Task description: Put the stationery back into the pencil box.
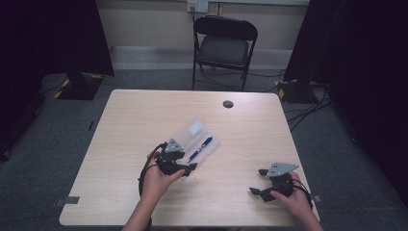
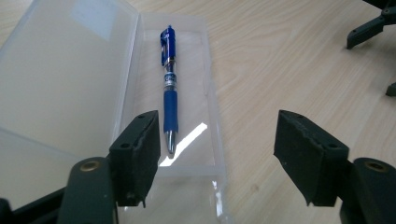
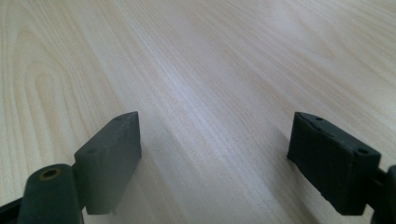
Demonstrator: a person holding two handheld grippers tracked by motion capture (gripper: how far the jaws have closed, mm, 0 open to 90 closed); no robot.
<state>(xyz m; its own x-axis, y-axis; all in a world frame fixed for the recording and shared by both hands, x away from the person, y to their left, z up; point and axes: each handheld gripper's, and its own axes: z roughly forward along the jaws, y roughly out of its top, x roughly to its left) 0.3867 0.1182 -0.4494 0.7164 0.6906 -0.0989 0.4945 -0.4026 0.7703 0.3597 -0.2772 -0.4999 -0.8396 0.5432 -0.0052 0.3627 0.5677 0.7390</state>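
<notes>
**Pen in the open case, both grippers empty**

A blue pen (image 2: 169,84) lies lengthwise in the shallow tray of a clear plastic case (image 2: 212,116), tip toward the left gripper (image 2: 217,156). The case lid (image 2: 65,79) stands folded open beside the tray. The left gripper's fingers (image 2: 137,154) are spread apart with nothing between them, hovering just short of the tray's near end. The right gripper (image 3: 215,158) sits low over bare tabletop (image 3: 224,60), well apart from the case, its fingers also spread wide and empty.

The likely trouble lies with the lid. The case looks light and nothing pins it down, so a push on the lid could slide the whole thing across the tabletop rather than swing it shut. A finger catching the tray's thin wall could tip it and roll the pen out. The pen lies loose, and if it shifts across the tray edge the lid may jam on it.

Little else crowds the work: a small dark round fitting (image 1: 228,104) near the far edge, and a folding chair (image 1: 224,45) beyond the tabletop. Nothing stands between the right gripper and the case.
</notes>
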